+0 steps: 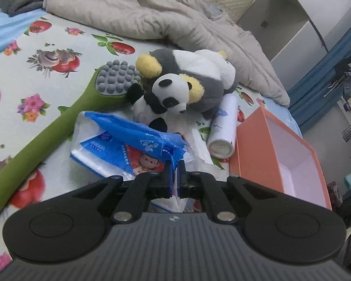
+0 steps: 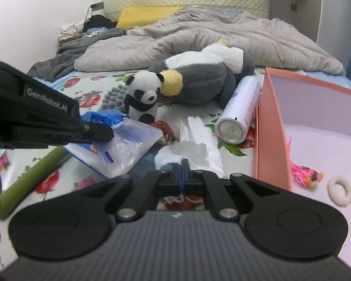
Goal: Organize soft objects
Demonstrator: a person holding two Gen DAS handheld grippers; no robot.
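Note:
A tissue pack (image 1: pixel 119 149) in blue and clear plastic lies on the flowered bedsheet. My left gripper (image 1: pixel 175 173) is shut on a fold of its blue wrapper. In the right wrist view the left gripper (image 2: pixel 105 132) reaches in from the left onto the tissue pack (image 2: pixel 126 149). My right gripper (image 2: pixel 181 173) is shut on a thin blue-edged strip of white plastic or tissue beside the pack. A small panda plush (image 1: pixel 170 93) (image 2: pixel 142 96) stands behind the pack, against a grey and white penguin plush (image 1: pixel 199 70) (image 2: pixel 199 82).
An orange box (image 1: pixel 252 149) (image 2: pixel 271 121) stands open at the right, holding a pink item (image 2: pixel 301 175) and a white fluffy ring (image 2: pixel 341 189). A white spray can (image 1: pixel 224 126) (image 2: pixel 238 110) lies beside it. A green massage stick (image 1: pixel 46 140) lies left. A grey quilt (image 1: pixel 152 16) is bunched behind.

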